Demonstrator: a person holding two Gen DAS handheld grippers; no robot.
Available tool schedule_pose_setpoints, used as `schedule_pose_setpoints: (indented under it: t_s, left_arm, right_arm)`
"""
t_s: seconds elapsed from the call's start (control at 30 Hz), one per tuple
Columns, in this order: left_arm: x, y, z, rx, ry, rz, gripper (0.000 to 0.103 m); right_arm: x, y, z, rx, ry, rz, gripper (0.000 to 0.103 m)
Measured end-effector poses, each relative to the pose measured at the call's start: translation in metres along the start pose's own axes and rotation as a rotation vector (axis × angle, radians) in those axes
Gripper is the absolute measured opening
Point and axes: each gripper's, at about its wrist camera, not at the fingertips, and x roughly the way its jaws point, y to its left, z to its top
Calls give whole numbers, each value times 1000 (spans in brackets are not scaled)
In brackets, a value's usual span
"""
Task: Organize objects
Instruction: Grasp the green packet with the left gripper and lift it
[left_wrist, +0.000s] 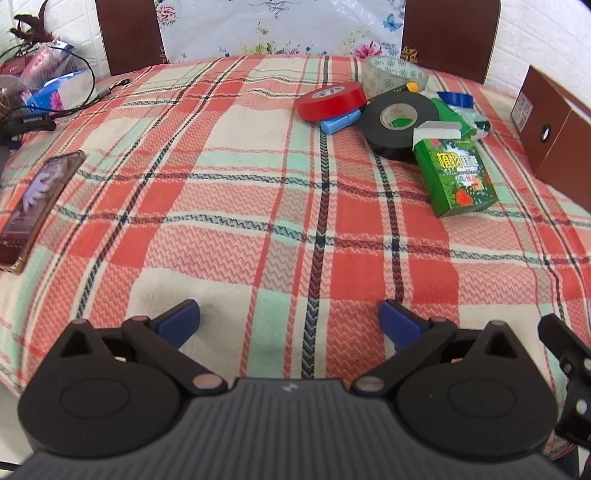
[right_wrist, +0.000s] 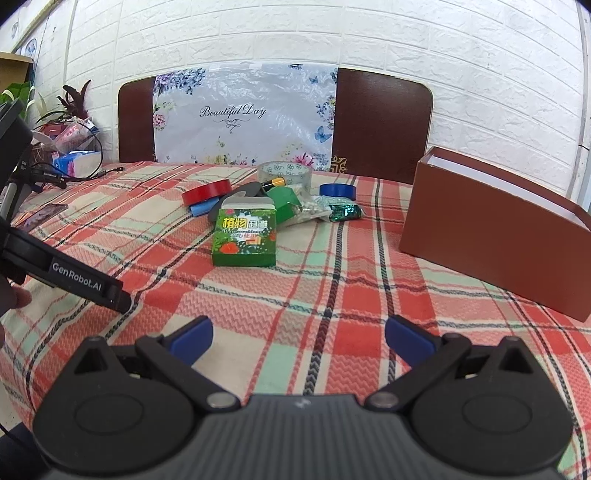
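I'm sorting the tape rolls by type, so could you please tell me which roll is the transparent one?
The clear packing tape roll, printed with small green marks, at the back of the pile. The red tape roll, black tape roll and blue tape roll are opaque.

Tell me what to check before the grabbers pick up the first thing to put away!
1. Left gripper open and holding nothing: ok, its jaws stand wide apart.
2. Right gripper open and holding nothing: ok, also wide apart.
3. Brown box open on top, ready to take things: ok, though its bottom is hidden.
4. Green carton easy to reach: ok, it is the nearest thing in the pile, with bare plaid cloth in front.
5. Carton free of the black tape roll: not ok, it leans against the roll.
6. Red tape roll lying flat: not ok, it sits tilted on a blue tube.
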Motion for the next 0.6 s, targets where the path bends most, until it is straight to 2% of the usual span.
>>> schedule_pose_setpoints:
  t_s: [0.1,0.17,0.27,0.3,0.43,0.5,0.6]
  left_arm:
    - [-1,2,-4,8,-25,-19,103]
    - [-1,4,2,5,-4,-40,103]
    - [1,11,25,-49,-3,-156,101]
    - [2,9,34,-58,-13,-194,94]
    - [8,-14,65,-12,-18,-333,87]
    - [15,-26,75,13,-12,-400,87]
    - [31,-38,83,24,18,-448,84]
  right_arm:
    - [4,-1,2,2,-2,8,103]
    - [9,-2,6,-4,-6,12,100]
    - [21,-3,13,-9,6,39,91]
    - [26,-3,16,-12,10,51,89]
    - [45,6,29,-42,24,116,90]
    - [57,12,36,-61,52,160,93]
    - [77,18,46,-69,87,185,97]
